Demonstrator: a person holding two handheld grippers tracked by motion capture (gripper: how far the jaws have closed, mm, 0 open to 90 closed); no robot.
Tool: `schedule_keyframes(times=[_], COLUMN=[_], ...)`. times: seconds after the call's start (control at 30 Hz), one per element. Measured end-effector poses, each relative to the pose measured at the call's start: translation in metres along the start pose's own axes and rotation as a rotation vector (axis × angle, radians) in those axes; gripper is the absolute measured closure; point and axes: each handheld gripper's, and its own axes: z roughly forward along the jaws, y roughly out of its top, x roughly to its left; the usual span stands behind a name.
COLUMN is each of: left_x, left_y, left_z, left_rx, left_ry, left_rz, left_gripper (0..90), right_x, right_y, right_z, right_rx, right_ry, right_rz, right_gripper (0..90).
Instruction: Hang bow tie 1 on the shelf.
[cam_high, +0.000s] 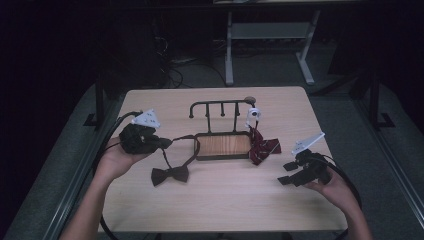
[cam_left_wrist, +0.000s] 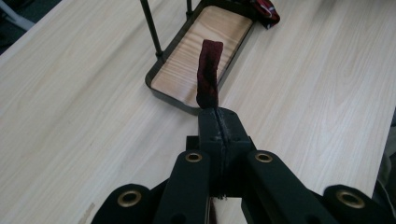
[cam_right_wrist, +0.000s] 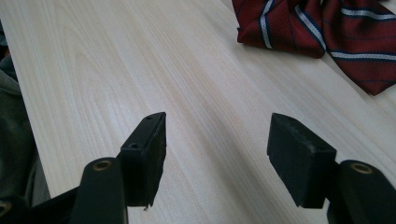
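- Pale wood-grain table (cam_high: 225, 200) stands in a dark room; I see a grey floor and a white desk frame (cam_high: 270, 45) behind it.
- At table centre sits a black rack (cam_high: 220, 132) with a wooden base.
- My left gripper (cam_left_wrist: 218, 122) is clamped tight on the strap (cam_left_wrist: 208, 72) of a dark bow tie (cam_high: 170, 175), whose bow lies just in front of the rack.
- My right gripper (cam_right_wrist: 217, 140) hovers, jaws wide and empty, near a red striped tie (cam_right_wrist: 322, 28).
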Motion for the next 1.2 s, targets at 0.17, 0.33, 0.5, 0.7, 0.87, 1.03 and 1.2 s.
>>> schedule_keyframes(times=[0.17, 0.33, 0.5, 0.7, 0.87, 1.03, 1.2], left_x=[0.006, 0.011, 0.013, 0.016, 0.02, 0.022, 0.024], left_y=[0.011, 0.021, 0.028, 0.031, 0.034, 0.041, 0.047], left_z=[-0.001, -0.005, -0.007, -0.005, -0.008, -0.014, -0.017], left_rx=[-0.001, -0.007, -0.004, 0.008, 0.011, 0.006, 0.003], left_ry=[0.0, 0.001, 0.004, 0.002, 0.008, 0.019, 0.025], left_rz=[0.0, -0.006, 0.003, 0.003, -0.004, 0.002, 0.001], left_gripper=[90.0, 90.0, 90.0, 90.0, 89.9, 89.9, 89.9], right_x=[0.001, 0.001, 0.001, 0.0, 0.0, 0.0, 0.0], right_y=[0.0, -0.001, -0.002, -0.003, -0.003, -0.002, -0.002], right_z=[-0.001, -0.003, -0.004, -0.004, -0.003, -0.003, -0.003], right_rx=[0.0, -0.005, -0.008, -0.007, -0.005, -0.003, -0.003], right_ry=[0.001, -0.005, -0.01, -0.011, -0.009, -0.007, -0.008], right_rz=[0.002, 0.007, 0.003, 0.003, 0.004, 0.001, -0.001], right_gripper=[37.5, 37.4, 37.5, 37.6, 37.4, 37.4, 37.4])
